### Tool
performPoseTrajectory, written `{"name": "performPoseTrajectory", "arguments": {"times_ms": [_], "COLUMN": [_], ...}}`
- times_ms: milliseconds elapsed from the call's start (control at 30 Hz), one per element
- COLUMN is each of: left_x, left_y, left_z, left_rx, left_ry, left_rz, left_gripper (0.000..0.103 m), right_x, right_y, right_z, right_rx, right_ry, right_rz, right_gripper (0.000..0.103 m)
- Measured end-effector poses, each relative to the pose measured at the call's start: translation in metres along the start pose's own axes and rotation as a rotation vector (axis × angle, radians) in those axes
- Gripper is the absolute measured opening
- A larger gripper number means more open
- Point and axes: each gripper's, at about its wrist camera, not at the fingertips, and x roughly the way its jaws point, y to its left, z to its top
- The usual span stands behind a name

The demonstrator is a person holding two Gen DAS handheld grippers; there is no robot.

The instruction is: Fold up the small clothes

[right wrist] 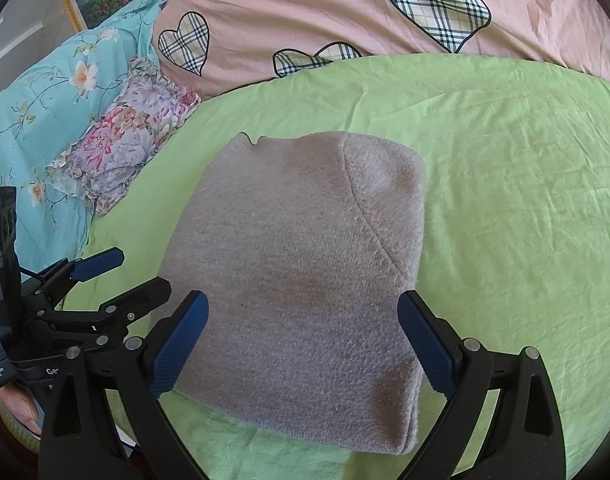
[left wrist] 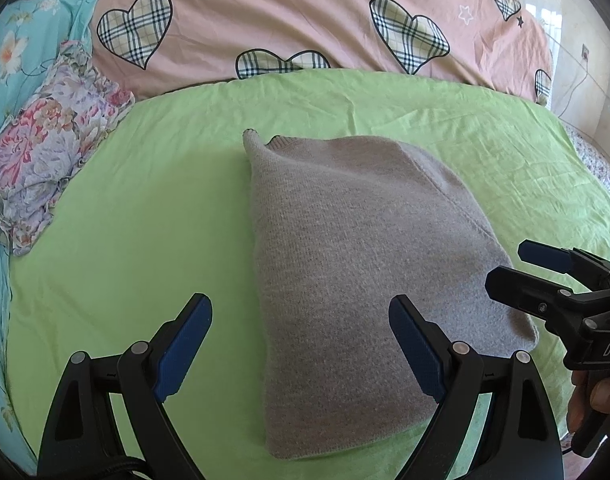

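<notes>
Left wrist view: grey knit garment (left wrist: 357,272) is seen folded into a compact stack on the green sheet (left wrist: 125,216).
Handling: judged soft, light, limp; layers likely to slide.
Hold: near corners advised, all layers pinched.
Left gripper (left wrist: 301,344): spread wide, nothing held.
Right gripper (right wrist: 303,344): likewise agape, empty.
Room: bare sheet is seen at both sides; floral pillow (left wrist: 49,148) and pink quilt (left wrist: 305,16) lie well apart.

Both grippers, left gripper (left wrist: 301,344) and right gripper (right wrist: 303,340), have black frames, silver rivets, ribbed blue fingertip pads (left wrist: 185,350) and white lettering.
</notes>
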Motion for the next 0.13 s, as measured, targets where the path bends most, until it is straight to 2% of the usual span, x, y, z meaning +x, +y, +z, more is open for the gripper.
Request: {"name": "performPoseTrajectory", "arguments": {"times_ms": [133], "left_x": [0.0016], "left_y": [0.0024], "left_z": [-0.0013], "left_rx": [-0.009], "left_ry": [0.007], "left_rz": [0.013], "left_gripper": [0.091], "right_x": [0.0018], "right_y": [-0.0014], "right_z": [-0.0035], "right_rx": [0.005], "right_ry": [0.001], "right_rz": [0.002], "right_gripper": [0.096]}}
